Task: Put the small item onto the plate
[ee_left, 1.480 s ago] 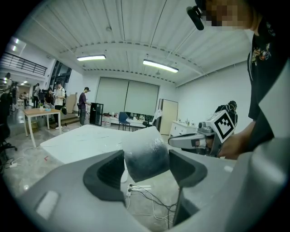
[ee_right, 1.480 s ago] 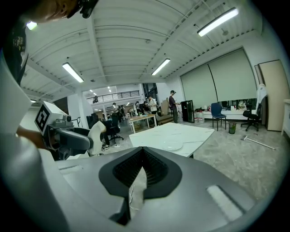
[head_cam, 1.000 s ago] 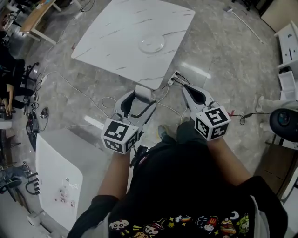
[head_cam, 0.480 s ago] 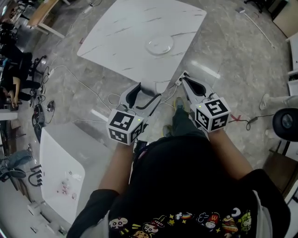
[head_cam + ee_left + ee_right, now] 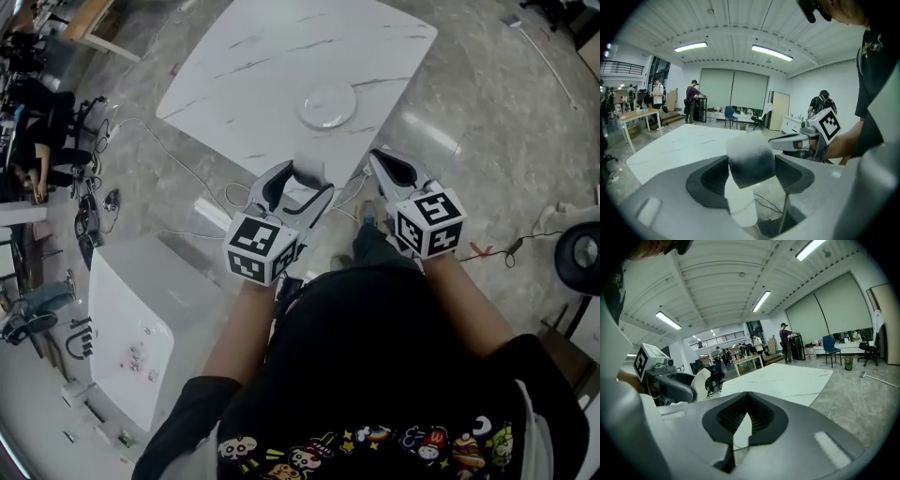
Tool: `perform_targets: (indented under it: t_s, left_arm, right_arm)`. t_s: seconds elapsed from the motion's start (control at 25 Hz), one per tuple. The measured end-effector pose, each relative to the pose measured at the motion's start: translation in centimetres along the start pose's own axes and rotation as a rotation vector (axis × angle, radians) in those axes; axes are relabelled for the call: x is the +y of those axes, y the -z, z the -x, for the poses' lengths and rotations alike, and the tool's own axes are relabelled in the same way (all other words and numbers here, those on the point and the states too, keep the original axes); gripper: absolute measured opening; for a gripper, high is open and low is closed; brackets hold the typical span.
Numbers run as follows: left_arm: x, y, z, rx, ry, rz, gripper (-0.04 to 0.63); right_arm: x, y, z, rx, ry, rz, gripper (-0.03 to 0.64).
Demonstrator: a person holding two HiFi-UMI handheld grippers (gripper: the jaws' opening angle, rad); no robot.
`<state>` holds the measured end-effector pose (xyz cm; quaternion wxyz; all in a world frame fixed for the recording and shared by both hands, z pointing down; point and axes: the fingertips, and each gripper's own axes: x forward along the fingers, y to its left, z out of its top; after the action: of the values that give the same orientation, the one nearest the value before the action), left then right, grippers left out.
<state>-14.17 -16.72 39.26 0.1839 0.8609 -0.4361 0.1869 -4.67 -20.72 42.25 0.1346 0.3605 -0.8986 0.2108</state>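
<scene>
Small white item (image 5: 298, 193) clamped in left gripper (image 5: 307, 180), short of the plate (image 5: 326, 105)
Head view: the item is held at the near edge of the marble table (image 5: 253, 66); the plate lies farther in on the table, apart from it; the right gripper (image 5: 378, 157) is held just to the right. Left gripper view: both jaws are pressed on the item. Right gripper view: the jaws are met together; nothing is seen between them.

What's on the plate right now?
Nothing: the plate lies bare on the white table, uncovered in the head view. The small white item is clamped in the left gripper, away from the plate.
</scene>
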Motion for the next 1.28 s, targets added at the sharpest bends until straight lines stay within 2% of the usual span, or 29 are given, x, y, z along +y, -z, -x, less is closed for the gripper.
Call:
perform_targets:
  t_s: [0.24,0.88,1.28]
  left_arm:
    - [1.9,-0.3,-3.9,0.031,-0.047,-0.005,0.309]
    - [9.3,1.3,-13.2,0.188,-0.052,-0.056,0.31]
    - [12.8,2.9,-19.2,0.322,-0.05,-0.133,0.31]
  right_arm:
    - [-2.9,0.0,-2.9,0.025,-0.061,0.012,0.023]
    - [-8.1,1.1,-9.5,0.09,-0.026,-0.023,0.023]
    - [-11.1,1.2,-11.4,0.107,-0.036,-0.056,0.023]
